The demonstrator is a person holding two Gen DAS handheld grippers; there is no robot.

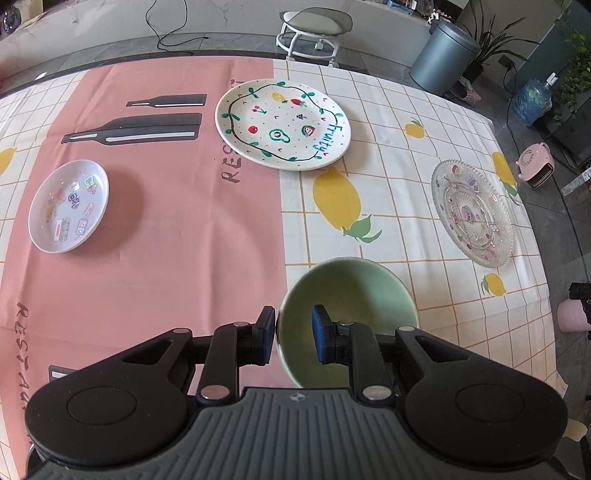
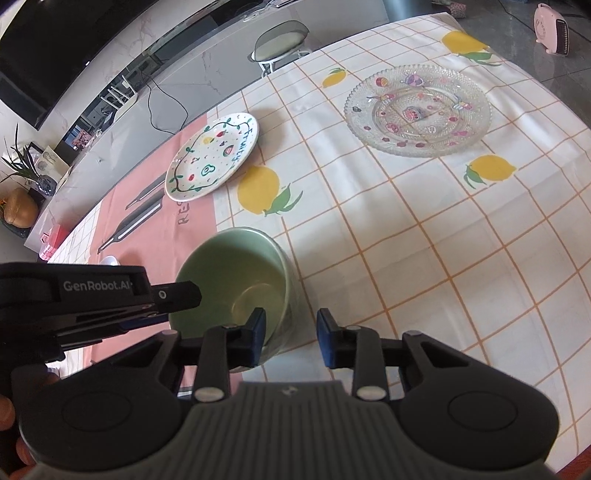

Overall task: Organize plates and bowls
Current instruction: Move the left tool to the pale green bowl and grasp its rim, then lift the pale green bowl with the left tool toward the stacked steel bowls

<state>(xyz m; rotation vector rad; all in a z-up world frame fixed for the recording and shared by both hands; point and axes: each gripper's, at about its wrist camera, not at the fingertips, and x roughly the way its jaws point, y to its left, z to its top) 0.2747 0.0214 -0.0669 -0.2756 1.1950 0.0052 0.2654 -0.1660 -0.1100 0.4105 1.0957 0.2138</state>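
A pale green bowl (image 1: 354,295) (image 2: 236,273) stands near me on the tablecloth. My left gripper (image 1: 293,330) straddles its left rim, one pad outside and one inside, and looks shut on the wall. In the right wrist view the left gripper (image 2: 177,304) comes in from the left onto that rim. My right gripper (image 2: 291,332) straddles the bowl's right rim; its left pad is inside, and its right pad stands clear of the outer wall. I cannot tell whether the bowl rests on the cloth or hangs just above it.
A white plate painted with fruit (image 1: 282,125) (image 2: 212,160) lies farther back. A small white dish with stickers (image 1: 68,205) sits at the left, a patterned glass plate (image 1: 472,212) (image 2: 417,110) at the right near the table edge. A stool (image 1: 314,29), bin (image 1: 443,55) and pink heater (image 1: 535,166) stand on the floor beyond.
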